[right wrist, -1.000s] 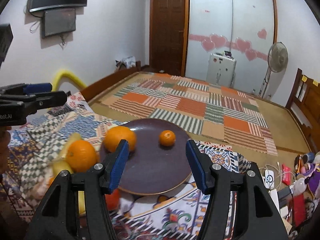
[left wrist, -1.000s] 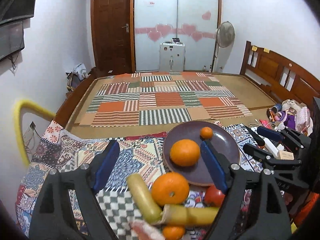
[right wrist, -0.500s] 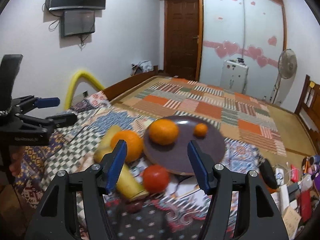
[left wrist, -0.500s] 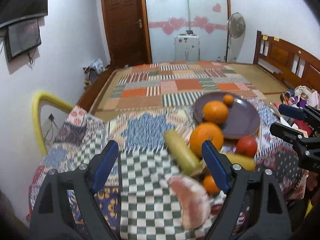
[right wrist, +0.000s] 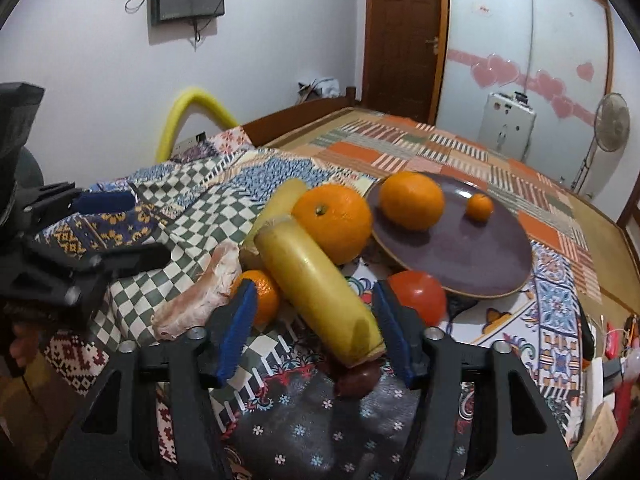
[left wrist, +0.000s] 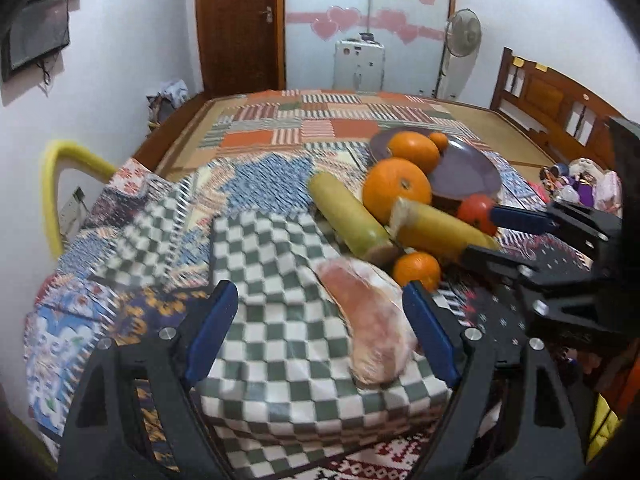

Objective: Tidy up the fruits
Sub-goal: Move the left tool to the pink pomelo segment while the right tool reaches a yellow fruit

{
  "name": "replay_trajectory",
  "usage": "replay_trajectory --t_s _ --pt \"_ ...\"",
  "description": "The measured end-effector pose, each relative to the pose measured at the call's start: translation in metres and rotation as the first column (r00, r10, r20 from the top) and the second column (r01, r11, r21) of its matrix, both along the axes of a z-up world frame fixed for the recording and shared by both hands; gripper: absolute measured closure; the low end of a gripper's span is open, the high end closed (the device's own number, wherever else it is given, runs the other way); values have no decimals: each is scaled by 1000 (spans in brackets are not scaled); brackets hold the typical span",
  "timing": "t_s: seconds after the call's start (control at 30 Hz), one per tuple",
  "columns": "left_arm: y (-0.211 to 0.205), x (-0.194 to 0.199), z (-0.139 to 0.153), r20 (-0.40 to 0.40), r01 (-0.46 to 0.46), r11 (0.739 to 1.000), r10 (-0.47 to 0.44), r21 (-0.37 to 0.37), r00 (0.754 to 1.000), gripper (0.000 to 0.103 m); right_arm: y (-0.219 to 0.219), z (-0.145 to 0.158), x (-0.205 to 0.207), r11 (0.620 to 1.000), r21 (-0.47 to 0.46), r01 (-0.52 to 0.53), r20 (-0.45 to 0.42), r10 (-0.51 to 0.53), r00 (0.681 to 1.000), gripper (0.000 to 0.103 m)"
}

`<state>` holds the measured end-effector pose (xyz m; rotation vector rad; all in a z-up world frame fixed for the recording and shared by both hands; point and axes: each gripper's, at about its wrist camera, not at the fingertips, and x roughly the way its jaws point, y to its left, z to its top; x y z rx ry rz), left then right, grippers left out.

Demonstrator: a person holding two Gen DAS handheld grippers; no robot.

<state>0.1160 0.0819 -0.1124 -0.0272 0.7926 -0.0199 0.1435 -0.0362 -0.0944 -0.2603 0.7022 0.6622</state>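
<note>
A dark purple plate (right wrist: 480, 248) holds a large orange (right wrist: 411, 200) and a small orange (right wrist: 479, 207). Beside it on the patterned cloth lie a big orange (right wrist: 333, 222), two yellow-green cane pieces (right wrist: 316, 288) (left wrist: 348, 216), a small orange (right wrist: 262, 294), a red tomato (right wrist: 420, 294), a pink pomelo segment (left wrist: 370, 320) and a dark fruit (right wrist: 358, 378). My left gripper (left wrist: 320, 328) is open, the pomelo segment by its right finger. My right gripper (right wrist: 316, 326) is open around the near end of a cane piece.
The fruits lie on a patchwork cloth over a table end, with a checkered cloth (left wrist: 280, 320) under the left gripper. A bed with a striped mat (left wrist: 340, 120) lies beyond. Toys and clutter (left wrist: 576, 184) sit at the right. A yellow foam-covered rail (left wrist: 56, 184) stands at the left.
Both grippers have drawn back and lower from the plate. The left now faces the pomelo segment; the right now straddles the yellow cane piece. The fruits have not moved.
</note>
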Motion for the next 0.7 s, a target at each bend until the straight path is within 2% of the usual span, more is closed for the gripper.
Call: replay_trajectory --t_s 0.07,0.27,0.4,0.7 --pt "-7 -1 -6 -13 24 1000 -24 -1 1000 24 3 -4 4 1000 -10 -3 -14 3 1000 57" --pt "-20 7 -25 -64 68 997 -69 -23 996 37 8 -8 10 1000 -24 -11 -28 11 1000 58" --pt "-24 11 -27 -66 81 995 -84 -56 994 45 15 -7 9 998 -41 -37 -22 36 999 57" --pt "-30 13 -32 -78 99 992 -105 -76 991 58 21 -7 14 997 -45 -56 -45 54 998 57"
